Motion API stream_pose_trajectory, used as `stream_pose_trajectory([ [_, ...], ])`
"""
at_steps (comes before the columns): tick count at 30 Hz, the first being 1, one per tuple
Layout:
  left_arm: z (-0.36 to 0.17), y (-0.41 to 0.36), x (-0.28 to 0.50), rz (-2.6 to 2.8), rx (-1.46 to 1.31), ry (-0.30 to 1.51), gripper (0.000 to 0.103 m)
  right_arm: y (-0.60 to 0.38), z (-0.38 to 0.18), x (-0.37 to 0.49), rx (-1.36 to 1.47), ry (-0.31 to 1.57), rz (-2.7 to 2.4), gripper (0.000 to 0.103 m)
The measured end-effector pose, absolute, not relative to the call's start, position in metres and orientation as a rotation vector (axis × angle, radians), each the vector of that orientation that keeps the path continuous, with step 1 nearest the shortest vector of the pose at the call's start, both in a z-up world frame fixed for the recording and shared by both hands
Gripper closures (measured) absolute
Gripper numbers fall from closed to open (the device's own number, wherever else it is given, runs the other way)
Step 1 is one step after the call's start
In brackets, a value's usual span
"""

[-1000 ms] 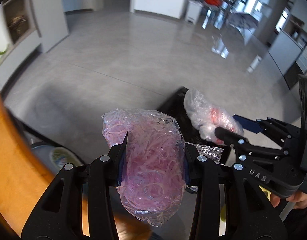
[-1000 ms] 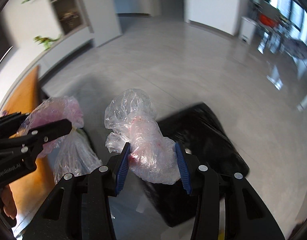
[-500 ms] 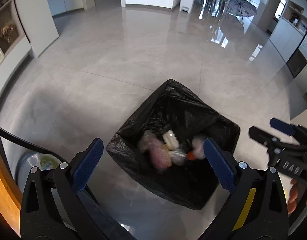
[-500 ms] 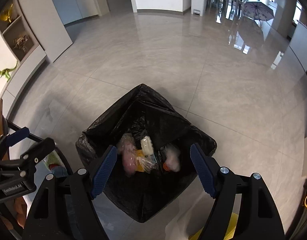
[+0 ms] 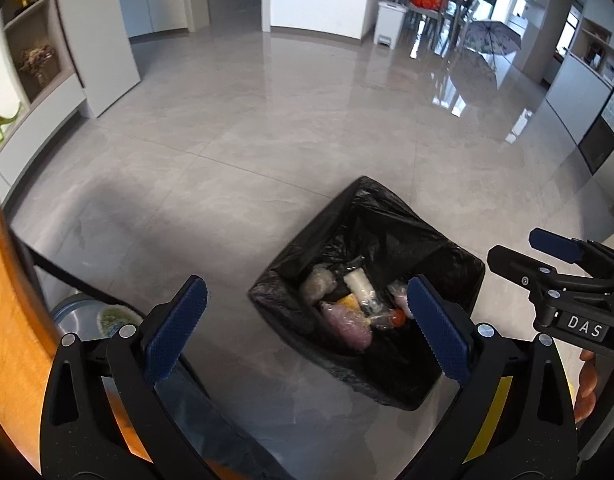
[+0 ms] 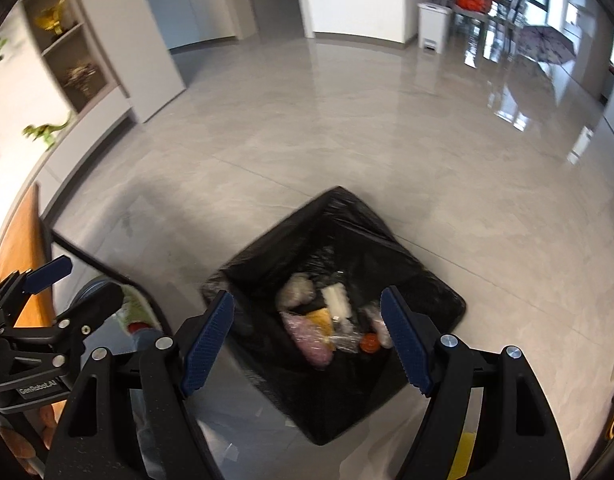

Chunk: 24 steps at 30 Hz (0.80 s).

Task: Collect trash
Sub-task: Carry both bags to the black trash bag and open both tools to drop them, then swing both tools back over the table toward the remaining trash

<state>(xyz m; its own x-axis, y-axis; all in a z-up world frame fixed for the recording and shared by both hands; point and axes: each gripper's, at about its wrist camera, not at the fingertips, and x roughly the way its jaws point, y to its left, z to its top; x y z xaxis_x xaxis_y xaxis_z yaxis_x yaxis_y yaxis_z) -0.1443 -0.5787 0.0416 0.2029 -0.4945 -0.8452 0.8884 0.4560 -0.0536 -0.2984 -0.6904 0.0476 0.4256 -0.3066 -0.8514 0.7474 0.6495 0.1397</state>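
A bin lined with a black bag [image 5: 391, 216] stands on the grey floor below both grippers; it also shows in the right wrist view [image 6: 347, 216]. Inside lie the pink plastic bag [image 5: 349, 326], a clear bag with red in it [image 5: 399, 298] and other wrapped scraps. The pink bag also shows in the right wrist view [image 6: 307, 338]. My left gripper [image 5: 303, 330] is open and empty above the bin's near left side. My right gripper [image 6: 307, 338] is open and empty above the bin; it also shows in the left wrist view [image 5: 527, 252].
An orange wooden table edge [image 5: 11, 320] runs along the left. A grey round container [image 5: 87, 318] sits on the floor under it. A white pedal bin [image 5: 389, 24], chairs and an open umbrella [image 5: 491, 38] stand far back.
One second ago each gripper was shut on a plastic bag. Both opened, and the bags now lie in the bin. Both grippers have since pulled back slightly.
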Motion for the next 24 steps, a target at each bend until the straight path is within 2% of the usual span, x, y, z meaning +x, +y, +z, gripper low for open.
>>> stream_pose_trajectory([
  [10, 0.073, -0.481, -0.094, -0.894, 0.402, 0.898, 0.006, -0.603, 0.08, -0.212, 0.438, 0.912, -0.493, 0.026],
  [24, 0.092, -0.237, -0.003, -0.485, 0.185, 0.897, 0.006, -0.4, 0.095, -0.059, 0.224, 0.972, -0.051, 0.026],
])
